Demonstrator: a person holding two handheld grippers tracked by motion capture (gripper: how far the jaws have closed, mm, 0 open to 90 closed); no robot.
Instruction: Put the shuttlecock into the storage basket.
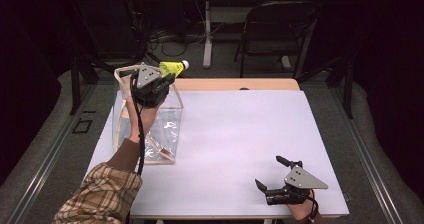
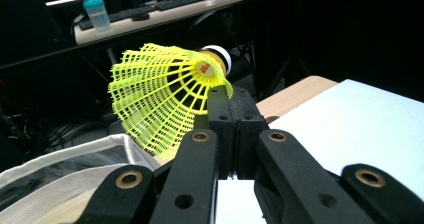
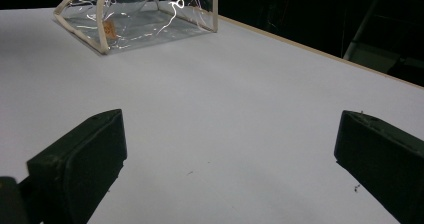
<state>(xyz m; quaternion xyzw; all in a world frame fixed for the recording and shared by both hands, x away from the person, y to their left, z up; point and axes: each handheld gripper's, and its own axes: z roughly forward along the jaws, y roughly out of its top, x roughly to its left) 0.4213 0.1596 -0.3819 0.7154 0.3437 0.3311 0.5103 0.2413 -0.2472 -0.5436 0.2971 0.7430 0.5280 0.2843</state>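
Observation:
A neon-yellow plastic shuttlecock with a white-banded cork tip is pinched by the edge of its skirt in my left gripper, whose jaws are shut on it. In the high view the left gripper is raised over the far corner of a clear plastic bag with cream trim, and the shuttlecock sticks out to the right, tip pointing right. My right gripper rests on the white table near the front right, its jaws wide apart with nothing between them. The clear bag also appears far off in the right gripper view.
The white tabletop has a wooden strip along its far edge. Beyond it stand a folding chair and a table leg with cables on the floor. A desk with a keyboard and a teal bottle lies behind.

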